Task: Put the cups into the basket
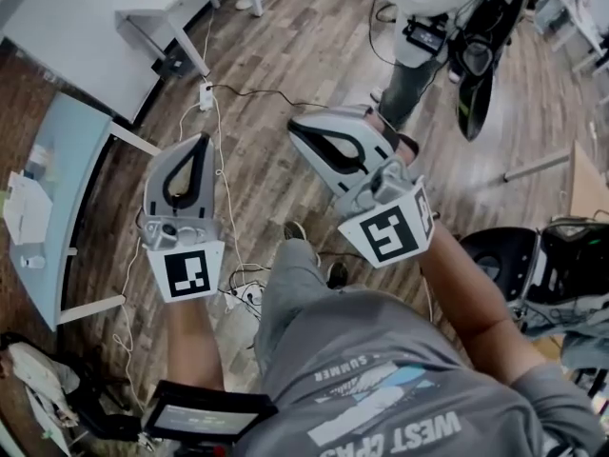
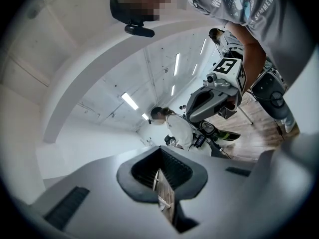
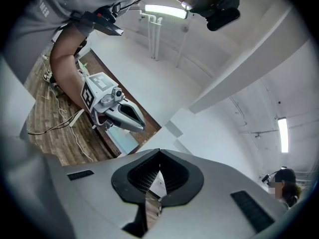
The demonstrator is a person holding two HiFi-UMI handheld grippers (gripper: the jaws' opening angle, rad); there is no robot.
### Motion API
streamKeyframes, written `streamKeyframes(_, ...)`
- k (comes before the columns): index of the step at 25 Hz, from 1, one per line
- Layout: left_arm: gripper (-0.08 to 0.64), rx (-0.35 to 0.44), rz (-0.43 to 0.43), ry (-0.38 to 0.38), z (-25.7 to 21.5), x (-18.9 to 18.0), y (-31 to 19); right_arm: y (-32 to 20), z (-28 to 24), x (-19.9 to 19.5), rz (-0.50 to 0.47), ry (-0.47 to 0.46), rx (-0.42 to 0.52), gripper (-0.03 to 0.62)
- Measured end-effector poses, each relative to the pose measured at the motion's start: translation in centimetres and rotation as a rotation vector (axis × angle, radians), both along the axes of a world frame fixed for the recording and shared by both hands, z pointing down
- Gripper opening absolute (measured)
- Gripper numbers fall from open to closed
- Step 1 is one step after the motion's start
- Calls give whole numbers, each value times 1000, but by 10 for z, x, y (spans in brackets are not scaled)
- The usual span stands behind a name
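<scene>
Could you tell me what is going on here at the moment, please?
A person holds a two-jaw gripper in each hand, level above the wood floor. The left gripper and the right gripper are both shut, with nothing between their jaws. No cups or basket show in any view, so the task is not under way. Another person stands ahead, and a light blue table is at the left.

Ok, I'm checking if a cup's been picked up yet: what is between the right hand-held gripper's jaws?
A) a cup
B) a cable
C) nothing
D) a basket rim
C: in the right gripper view the right hand-held gripper has its jaws closed together, empty.
</scene>
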State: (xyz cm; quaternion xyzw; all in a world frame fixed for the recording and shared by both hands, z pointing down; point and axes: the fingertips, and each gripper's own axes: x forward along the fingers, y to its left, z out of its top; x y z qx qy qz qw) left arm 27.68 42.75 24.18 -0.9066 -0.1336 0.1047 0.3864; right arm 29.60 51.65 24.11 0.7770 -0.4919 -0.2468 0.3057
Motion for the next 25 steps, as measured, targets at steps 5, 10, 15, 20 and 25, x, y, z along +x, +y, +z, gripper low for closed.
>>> streamKeyframes(5,0,-10,-30,-10,13,35,-36,-36,7,42,-21,-8,-18,11)
streamKeyframes(10,0,-29,-86,15,16,78,-103,-105,11,93,-70,-10,-36,11)
streamKeyframes(15,0,-72,-184,20,3,106,-201,-204,-4,125,-159,-3,-78,11)
streamKeyframes(20,0,-87,-239,66,-12,120,-280,-293,-25,153,-227,46,-72,11)
streamKeyframes(25,0,-86,-328,102,-23,106,-343,-367,-37,148,-314,79,-82,11)
